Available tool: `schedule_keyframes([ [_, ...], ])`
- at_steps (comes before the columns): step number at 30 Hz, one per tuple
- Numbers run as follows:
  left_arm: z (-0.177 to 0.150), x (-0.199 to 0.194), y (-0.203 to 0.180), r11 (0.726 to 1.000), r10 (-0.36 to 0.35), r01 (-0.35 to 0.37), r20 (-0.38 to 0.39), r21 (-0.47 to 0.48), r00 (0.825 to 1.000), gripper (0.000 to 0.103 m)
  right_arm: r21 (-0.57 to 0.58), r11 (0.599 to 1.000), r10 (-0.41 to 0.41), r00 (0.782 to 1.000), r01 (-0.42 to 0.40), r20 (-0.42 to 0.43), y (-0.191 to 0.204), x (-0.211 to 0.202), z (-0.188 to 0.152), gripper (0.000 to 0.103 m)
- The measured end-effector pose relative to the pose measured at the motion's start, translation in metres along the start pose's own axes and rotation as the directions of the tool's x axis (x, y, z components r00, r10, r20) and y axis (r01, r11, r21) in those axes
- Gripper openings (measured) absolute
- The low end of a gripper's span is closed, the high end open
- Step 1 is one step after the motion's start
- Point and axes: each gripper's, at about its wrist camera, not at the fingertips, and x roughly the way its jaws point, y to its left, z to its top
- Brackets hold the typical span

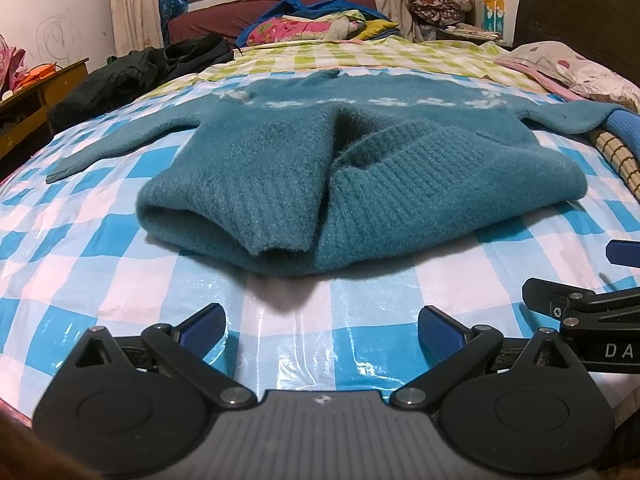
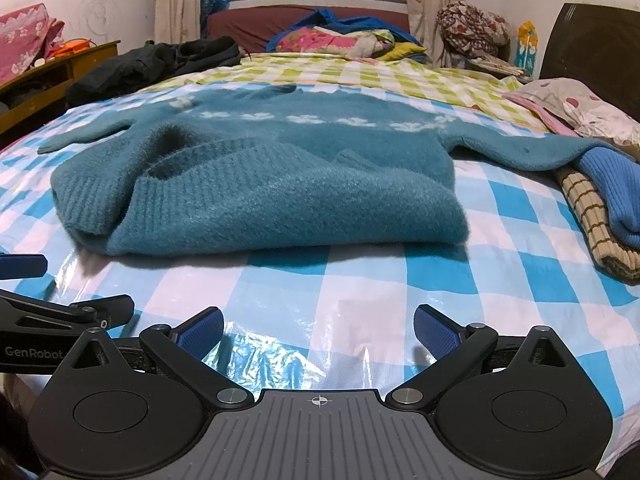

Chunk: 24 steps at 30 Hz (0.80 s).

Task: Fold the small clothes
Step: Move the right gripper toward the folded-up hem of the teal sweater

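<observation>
Both hand-held grippers were empty, fingers spread apart: left hand-held gripper (image 1: 322, 328) and right hand-held gripper (image 2: 318, 326) sat side by side over the blue checkered plastic sheet (image 2: 360, 280) on the bed. Just ahead of them lay the teal sweater (image 1: 256, 168), bottom half folded up, sleeves out. Folded clothes (image 2: 600, 208) sat off right.

The left gripper (image 1: 322, 326) is held low and level, its jaws spread wide with nothing between the blue pads (image 1: 440, 326). The right gripper (image 2: 318, 326) sits the same way (jaws wide apart, empty). The two are close side by side, each showing at the edge of the other's view.
</observation>
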Motion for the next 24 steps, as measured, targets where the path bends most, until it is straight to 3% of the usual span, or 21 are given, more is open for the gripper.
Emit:
schedule_keyframes([
  [24,0.009,-0.003,0.014,1.0,-0.011,0.012,0.06,-0.028,0.998,0.103,0.002,0.999,0.046,0.999,-0.046,0.025,-0.003,-0.002,0.02,0.092],
])
